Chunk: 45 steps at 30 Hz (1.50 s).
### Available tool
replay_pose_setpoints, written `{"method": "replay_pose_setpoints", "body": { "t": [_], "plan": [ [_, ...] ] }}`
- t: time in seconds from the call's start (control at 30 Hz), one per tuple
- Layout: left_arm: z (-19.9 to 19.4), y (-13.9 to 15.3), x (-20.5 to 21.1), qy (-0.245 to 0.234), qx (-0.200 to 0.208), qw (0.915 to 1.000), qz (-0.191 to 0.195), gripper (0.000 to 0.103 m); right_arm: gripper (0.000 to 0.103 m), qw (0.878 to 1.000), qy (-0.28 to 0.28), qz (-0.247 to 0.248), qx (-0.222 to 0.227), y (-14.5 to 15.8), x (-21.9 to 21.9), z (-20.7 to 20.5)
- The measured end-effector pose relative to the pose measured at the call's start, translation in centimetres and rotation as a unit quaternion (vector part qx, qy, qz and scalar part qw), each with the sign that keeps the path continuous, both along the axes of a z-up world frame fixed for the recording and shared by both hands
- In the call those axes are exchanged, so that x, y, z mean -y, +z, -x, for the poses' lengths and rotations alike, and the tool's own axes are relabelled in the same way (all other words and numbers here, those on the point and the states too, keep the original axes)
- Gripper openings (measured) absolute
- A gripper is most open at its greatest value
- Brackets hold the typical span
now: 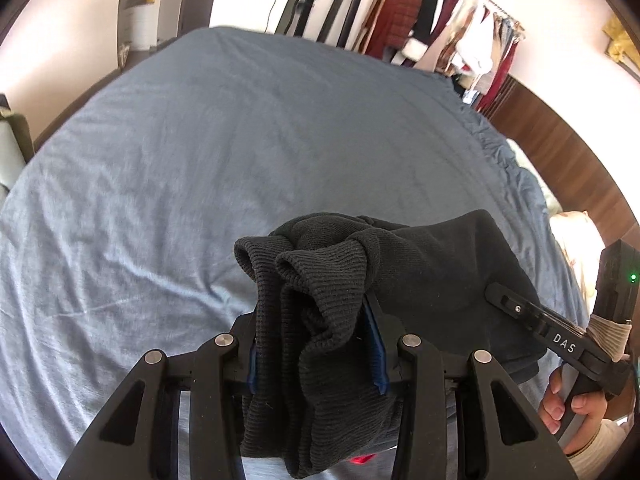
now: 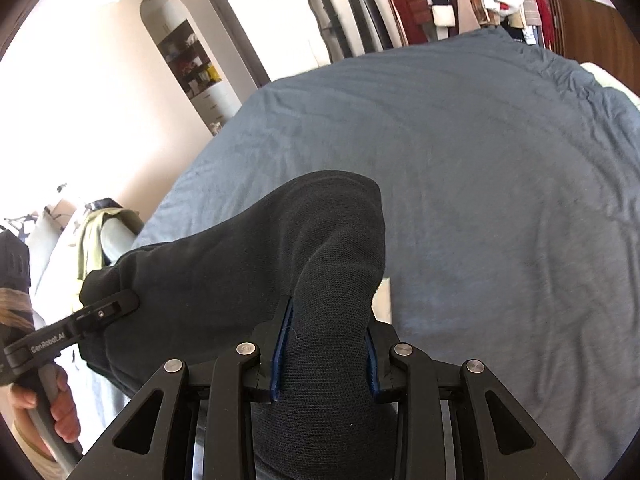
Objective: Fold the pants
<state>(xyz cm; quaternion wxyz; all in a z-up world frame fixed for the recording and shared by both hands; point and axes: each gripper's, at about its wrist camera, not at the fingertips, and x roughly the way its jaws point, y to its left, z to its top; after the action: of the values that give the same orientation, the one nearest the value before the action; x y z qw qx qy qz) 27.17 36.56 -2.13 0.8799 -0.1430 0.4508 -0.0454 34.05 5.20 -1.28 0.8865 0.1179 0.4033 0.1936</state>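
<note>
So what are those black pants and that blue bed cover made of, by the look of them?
The pants look like a soft matte knit, likely cotton or fleece; the cuffs show ribbing. The bed cover looks like a soft, brushed fabric with a faint sheen and fine wrinkles; the exact fibre is unclear.

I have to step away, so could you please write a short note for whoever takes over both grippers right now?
Left gripper: shut on the ribbed cuff end of the black pants, bunched between its fingers.
Right gripper: shut on a smoother part of the same pants, fabric humped up between its fingers.
Pants: held up between the two grippers above the blue bedspread, not laid flat.
Done: both ends gripped and lifted. How many folds are already in, I cannot tell.
Left: lay the pants on the bedspread, finish folding, smooth, release.
</note>
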Motion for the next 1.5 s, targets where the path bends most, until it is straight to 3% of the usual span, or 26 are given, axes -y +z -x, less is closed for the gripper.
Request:
{"method": "replay_pose_setpoints", "body": {
  "t": [0.27, 0.43, 0.53, 0.6, 0.8, 0.97, 1.13, 1.23, 1.33, 1.4, 1.5],
  "plan": [
    [-0.9, -5.3, -0.9, -0.003, -0.043, 0.9990, 0.011, 0.042, 0.032, 0.998, 0.001, 0.028, -0.050, -4.6, -0.9, -0.9],
    [-1.2, -6.7, -1.7, 0.007, -0.058, 0.9981, 0.020, 0.051, 0.044, 0.995, -0.020, 0.066, -0.067, -5.8, -1.6, -0.9],
    [-1.1, -6.9, -1.5, 0.008, -0.061, 0.9981, -0.004, 0.057, 0.049, 0.990, -0.050, 0.112, -0.074, -6.1, -1.6, -1.4],
    [-1.0, -6.6, -1.2, 0.004, -0.062, 0.9980, -0.016, 0.062, 0.056, 0.988, -0.058, 0.126, -0.073, -6.0, -1.3, -1.5],
    [0.0, -4.6, -0.6, -0.006, -0.057, 0.9946, -0.086, 0.071, 0.056, 0.983, -0.055, 0.160, -0.066, -5.1, -1.5, -1.5],
    [1.1, -2.1, 0.4, 0.002, -0.038, 0.9913, -0.126, 0.071, 0.056, 0.980, -0.061, 0.182, -0.051, -3.7, -1.0, -0.5],
    [2.9, 0.9, 1.8, 0.029, 0.001, 0.9728, -0.230, 0.072, 0.059, 0.967, -0.096, 0.237, -0.019, -1.9, 0.3, 0.5],
    [4.2, 2.4, 2.9, 0.022, 0.025, 0.9767, -0.212, 0.072, 0.059, 0.968, -0.092, 0.234, 0.009, -0.4, 1.1, 1.5],
    [5.3, 4.1, 4.3, 0.033, 0.054, 0.9758, -0.209, 0.074, 0.059, 0.978, -0.086, 0.189, 0.029, 1.4, 2.2, 3.0],
    [6.4, 5.1, 5.7, 0.035, 0.079, 0.9738, -0.210, 0.078, 0.070, 0.981, -0.084, 0.168, 0.042, 2.2, 2.9, 3.9],
    [7.9, 6.1, 8.0, 0.033, 0.106, 0.9720, -0.207, 0.084, 0.070, 0.982, -0.088, 0.151, 0.068, 3.2, 4.2, 5.8]
  ]
}}
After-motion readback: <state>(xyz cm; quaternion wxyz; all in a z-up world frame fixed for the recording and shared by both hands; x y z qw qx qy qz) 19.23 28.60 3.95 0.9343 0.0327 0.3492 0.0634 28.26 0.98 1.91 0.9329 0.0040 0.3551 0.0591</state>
